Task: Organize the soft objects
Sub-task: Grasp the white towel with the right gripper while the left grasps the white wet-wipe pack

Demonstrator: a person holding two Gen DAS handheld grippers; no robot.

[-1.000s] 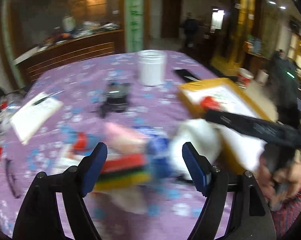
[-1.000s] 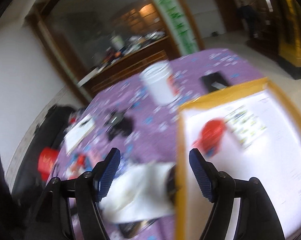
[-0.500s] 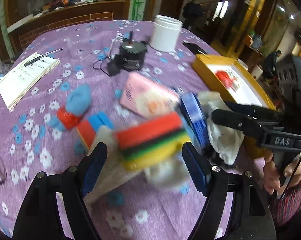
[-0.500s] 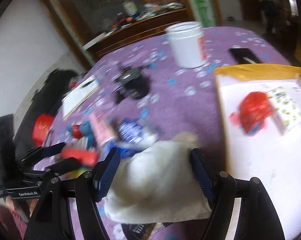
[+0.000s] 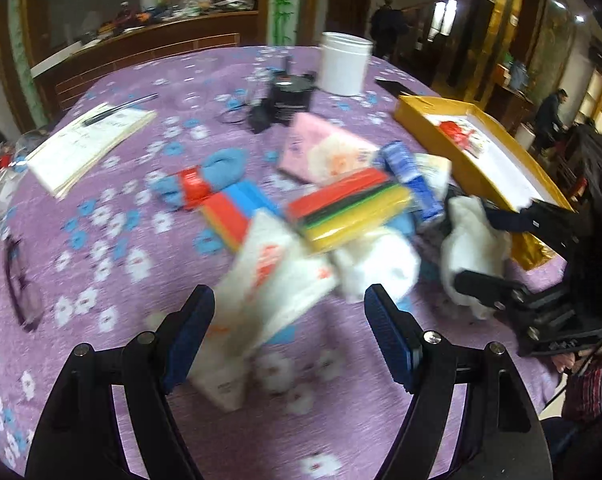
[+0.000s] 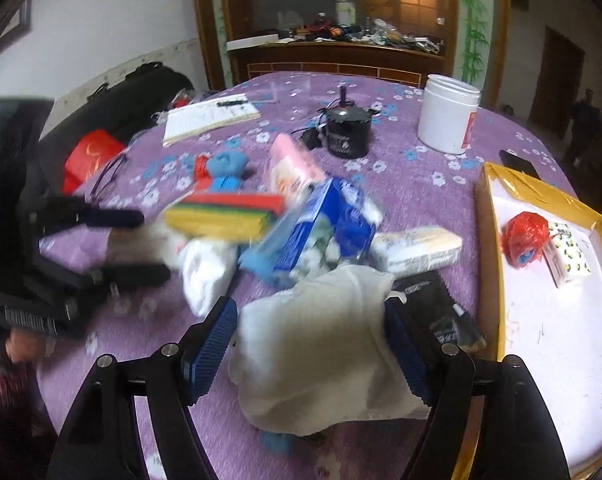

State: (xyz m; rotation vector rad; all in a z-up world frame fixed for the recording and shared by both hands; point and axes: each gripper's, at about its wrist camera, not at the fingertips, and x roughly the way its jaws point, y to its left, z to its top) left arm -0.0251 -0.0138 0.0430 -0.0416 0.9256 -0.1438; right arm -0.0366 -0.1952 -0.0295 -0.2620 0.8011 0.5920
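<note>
A heap of soft things lies mid-table: a red, green and yellow sponge stack [image 5: 349, 208], a blue box [image 6: 317, 232], a pink packet [image 5: 325, 152] and a blue sock [image 5: 209, 180]. My left gripper [image 5: 289, 336] is open, low over a white packet with red print [image 5: 277, 280] that lies between its fingers, unpressed. My right gripper [image 6: 309, 336] has a white cloth [image 6: 321, 360] filling the gap from pad to pad; its jaws are opening. The left wrist view shows that gripper [image 5: 475, 246] beside the yellow tray [image 5: 421, 116].
The tray rim [image 6: 487, 260] runs along the right and holds a red bundle [image 6: 523, 238]. A white jar [image 5: 345, 64], a black device [image 5: 289, 96] and a notepad [image 5: 89, 140] stand farther back. Glasses [image 5: 21, 280] lie at the left edge, a black packet [image 6: 441, 308] by the tray.
Both grippers have come down closer to the heap. The right view has rolled level, the cloth staying between its fingers. The sponge stack now lies beyond the left fingers, the white packet between them.
</note>
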